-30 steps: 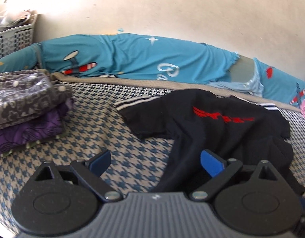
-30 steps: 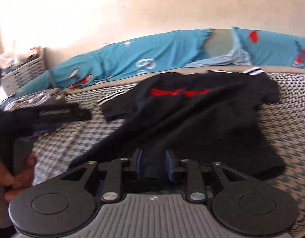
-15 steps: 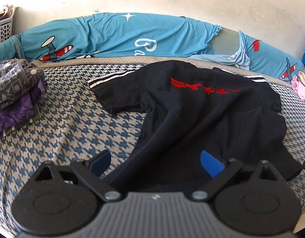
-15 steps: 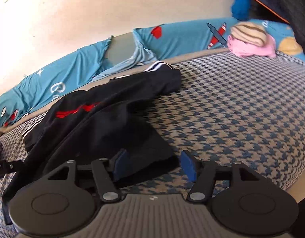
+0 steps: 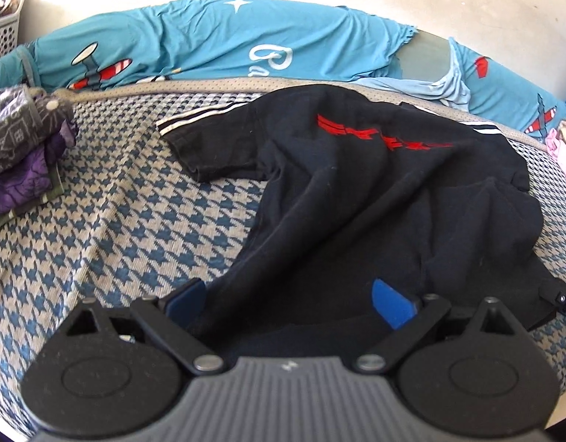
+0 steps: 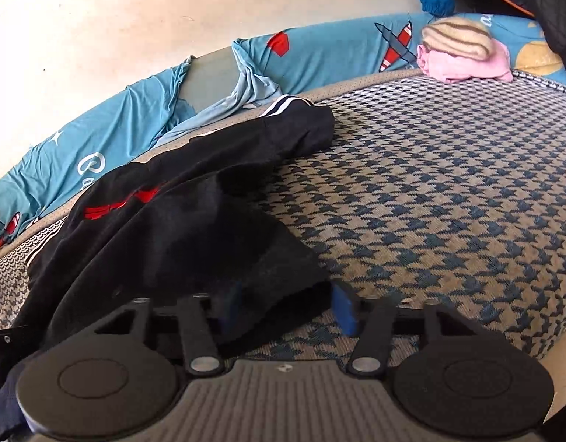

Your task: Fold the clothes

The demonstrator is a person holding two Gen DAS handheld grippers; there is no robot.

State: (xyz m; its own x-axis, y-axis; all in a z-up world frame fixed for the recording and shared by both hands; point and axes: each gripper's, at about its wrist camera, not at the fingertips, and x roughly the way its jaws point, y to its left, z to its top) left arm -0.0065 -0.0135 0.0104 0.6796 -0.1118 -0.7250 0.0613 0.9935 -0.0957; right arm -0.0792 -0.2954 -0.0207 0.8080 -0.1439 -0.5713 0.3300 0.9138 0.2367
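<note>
Left gripper (image 5: 288, 304): held low over the near edge of the bed, aimed toward the far wall. Jaws spread wide; the near hem of the shirt lies between the blue pads (image 5: 391, 304), and neither pad presses it.

Right gripper (image 6: 286, 313): also low at the near edge, angled toward the far right of the bed. Jaws apart. The shirt's near right corner lies between the pads; the left pad is mostly covered by the cloth and the right pad (image 6: 343, 311) stands just beside the hem. No grip on the fabric.

Black T-shirt (image 5: 375, 191): spread on the bed, rumpled, neck end far and hem near. Red print (image 5: 378, 136) across the chest. White stripes show on both sleeves. The left sleeve lies flat and outstretched; the right side is bunched, with folds running toward the near hem.

Bed cover (image 5: 117, 228): blue and beige houndstooth, under the shirt.

Folded pile (image 5: 21, 154): grey patterned and purple cloth stacked at the far left, well apart from the shirt.

Blue sheet (image 5: 209, 44): printed with aeroplanes, bunched along the far edge against the wall.

Pink and striped clothes (image 6: 463, 51): at the far right corner, apart from the shirt.

Basket (image 5: 3, 33): white, far left, only partly visible.
</note>
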